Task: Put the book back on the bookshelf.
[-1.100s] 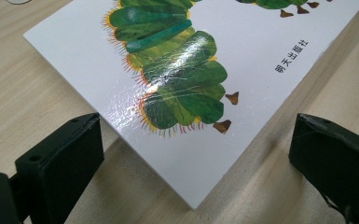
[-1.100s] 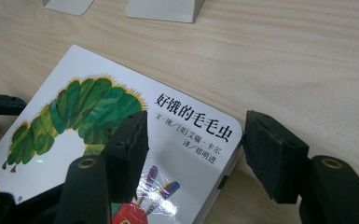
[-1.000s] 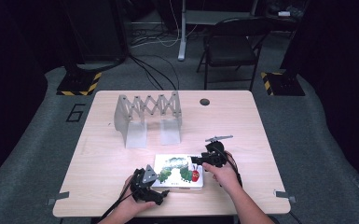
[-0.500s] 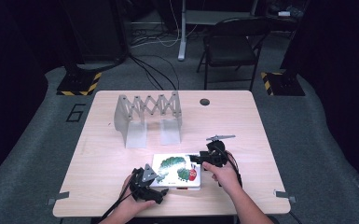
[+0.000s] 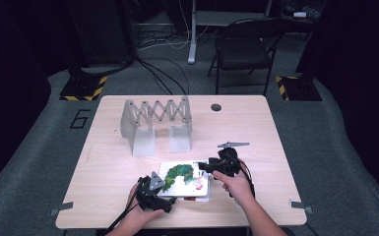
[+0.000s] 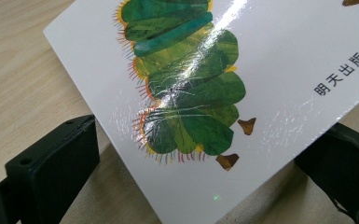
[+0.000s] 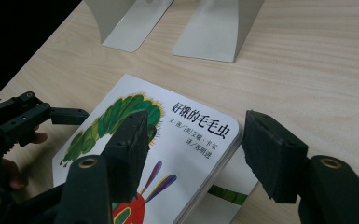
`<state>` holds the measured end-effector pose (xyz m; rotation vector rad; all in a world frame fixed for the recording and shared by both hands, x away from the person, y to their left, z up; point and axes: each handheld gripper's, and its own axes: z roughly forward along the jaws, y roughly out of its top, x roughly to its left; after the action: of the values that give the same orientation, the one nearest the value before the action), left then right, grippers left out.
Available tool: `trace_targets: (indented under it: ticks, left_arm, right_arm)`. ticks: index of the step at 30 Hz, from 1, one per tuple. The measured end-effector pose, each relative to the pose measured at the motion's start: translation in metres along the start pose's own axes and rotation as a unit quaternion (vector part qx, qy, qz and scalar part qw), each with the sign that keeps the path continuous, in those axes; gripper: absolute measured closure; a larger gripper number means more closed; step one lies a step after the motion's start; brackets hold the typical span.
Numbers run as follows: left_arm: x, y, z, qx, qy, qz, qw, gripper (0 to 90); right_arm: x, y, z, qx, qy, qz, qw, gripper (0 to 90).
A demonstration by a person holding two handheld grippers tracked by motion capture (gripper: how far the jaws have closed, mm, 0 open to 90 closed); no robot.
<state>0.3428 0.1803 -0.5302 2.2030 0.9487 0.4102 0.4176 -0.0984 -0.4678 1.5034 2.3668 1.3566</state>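
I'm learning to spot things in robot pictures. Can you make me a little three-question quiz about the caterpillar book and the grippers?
1. True or false: the caterpillar book stands upright in the grey folding rack.
2. Which gripper has the book's corner between its open jaws? A) left gripper B) right gripper C) both
3. Fill in: under the top book lies another ____.

Key
1. False. It lies flat on the table, in front of the rack.
2. C. Each gripper straddles one corner, with gaps showing beside the jaws.
3. Book; its edge peeks out beneath in the right gripper view.
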Motion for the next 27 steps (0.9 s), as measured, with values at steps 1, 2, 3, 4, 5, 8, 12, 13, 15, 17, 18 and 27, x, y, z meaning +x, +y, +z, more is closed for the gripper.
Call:
trace_targets:
  ticks: [1, 2, 3, 4, 5, 8, 12, 13, 15, 17, 18, 27]
  left_arm:
    - [0.000, 0.000, 0.000, 0.000, 0.001, -0.001, 1.0000, 0.0]
    - [-0.001, 0.000, 0.001, -0.003, 0.006, -0.002, 1.0000, 0.0]
    - [-0.001, 0.000, 0.000, -0.002, 0.007, -0.003, 1.0000, 0.0]
    - [-0.001, 0.000, 0.000, -0.002, 0.009, -0.003, 1.0000, 0.0]
    - [-0.003, 0.000, 0.000, -0.007, 0.013, 0.000, 0.9999, 0.0]
    - [-0.007, 0.001, -0.001, -0.010, 0.028, 0.026, 0.9992, 0.0]
    - [-0.009, 0.002, -0.003, -0.015, 0.031, 0.050, 0.9982, 1.1]
    - [-0.011, 0.002, -0.002, -0.021, 0.036, 0.049, 0.9980, 1.3]
    - [-0.010, 0.002, -0.003, -0.017, 0.031, 0.057, 0.9978, 1.6]
    - [-0.011, 0.002, -0.003, -0.021, 0.039, 0.061, 0.9972, 1.7]
    - [-0.011, 0.002, -0.003, -0.018, 0.035, 0.064, 0.9971, 1.9]
    - [-0.012, 0.000, -0.003, -0.031, 0.036, 0.072, 0.9963, 2.2]
  right_arm:
    - [0.001, 0.000, 0.000, -0.001, 0.000, 0.000, 1.0000, 40.6]
    - [0.000, 0.001, 0.000, -0.004, 0.000, -0.007, 1.0000, 40.6]
    - [0.002, 0.001, -0.001, -0.004, 0.002, 0.000, 1.0000, 40.6]
    - [0.002, 0.001, -0.001, -0.004, 0.002, 0.000, 1.0000, 40.7]
    - [0.002, 0.001, -0.001, -0.004, 0.002, 0.000, 1.0000, 41.0]
    - [0.002, 0.001, -0.001, -0.004, 0.006, -0.006, 1.0000, 41.2]
    - [0.001, 0.001, 0.002, 0.001, 0.005, -0.004, 1.0000, 41.2]
    - [0.000, 0.000, 0.002, 0.002, 0.005, -0.003, 1.0000, 41.1]
    - [0.000, 0.001, 0.002, 0.002, 0.005, -0.002, 1.0000, 41.2]
    - [0.000, 0.001, 0.002, 0.002, 0.005, -0.004, 1.0000, 41.2]
    - [0.000, 0.001, 0.002, 0.001, 0.004, -0.004, 1.0000, 41.2]
    - [-0.001, 0.000, 0.003, 0.006, 0.002, -0.003, 1.0000, 41.2]
